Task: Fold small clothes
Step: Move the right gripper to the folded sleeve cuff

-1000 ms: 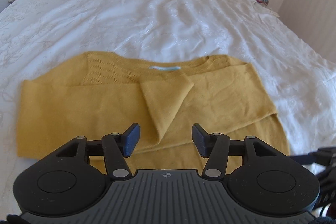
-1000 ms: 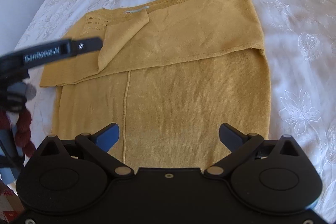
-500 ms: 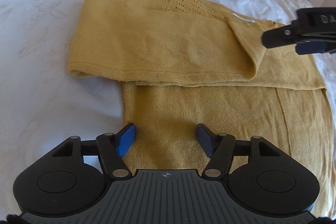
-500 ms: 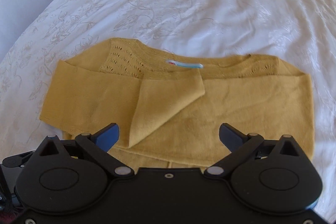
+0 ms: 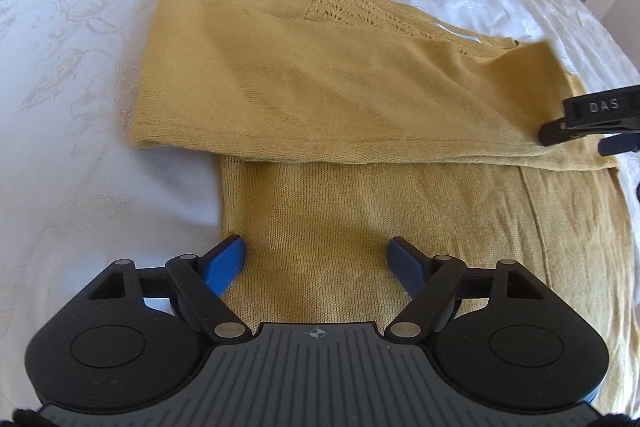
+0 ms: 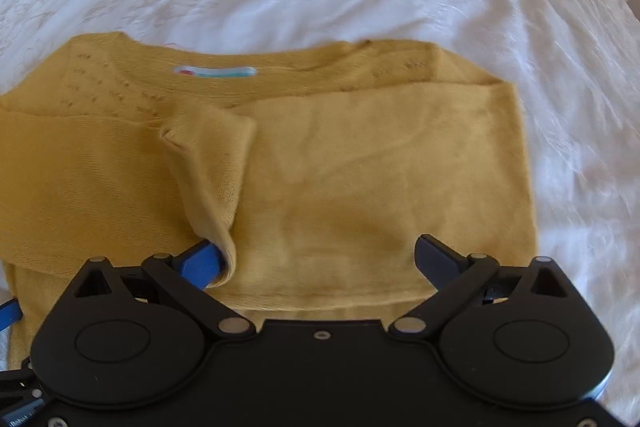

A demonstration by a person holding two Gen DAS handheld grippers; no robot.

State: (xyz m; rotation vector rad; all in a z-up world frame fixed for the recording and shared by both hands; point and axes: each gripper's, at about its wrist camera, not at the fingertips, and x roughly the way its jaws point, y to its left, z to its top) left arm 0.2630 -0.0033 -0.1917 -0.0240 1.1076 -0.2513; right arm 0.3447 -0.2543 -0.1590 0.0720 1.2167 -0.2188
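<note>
Two grippers are over one mustard-yellow knitted sweater [image 5: 360, 99], which lies flat on the white embroidered bedspread [image 5: 80, 67] with its neckline and label toward the far edge of the bed and its hem toward me. My left gripper [image 5: 316, 261] hangs over the near hem at the garment's left side edge; its jaws have just been opening, stand wide now, and only flat knit lies below them, nothing pinched. My right gripper [image 6: 320, 259] is also spread wide and grips nothing, though its left blue finger [image 6: 200, 263] sits right against the loose sleeve cuff [image 6: 216, 187] that lies folded over the chest. In the left wrist view the right gripper's tip shows at the right, just beside that raised cuff.

The sleeves run as a band across the chest, side to side, so the sweater's long axis from hem to collar points straight away from both grippers. I judge the next fold carries the hem away from me toward the collar, and my left is the nearer to a hem corner
</note>
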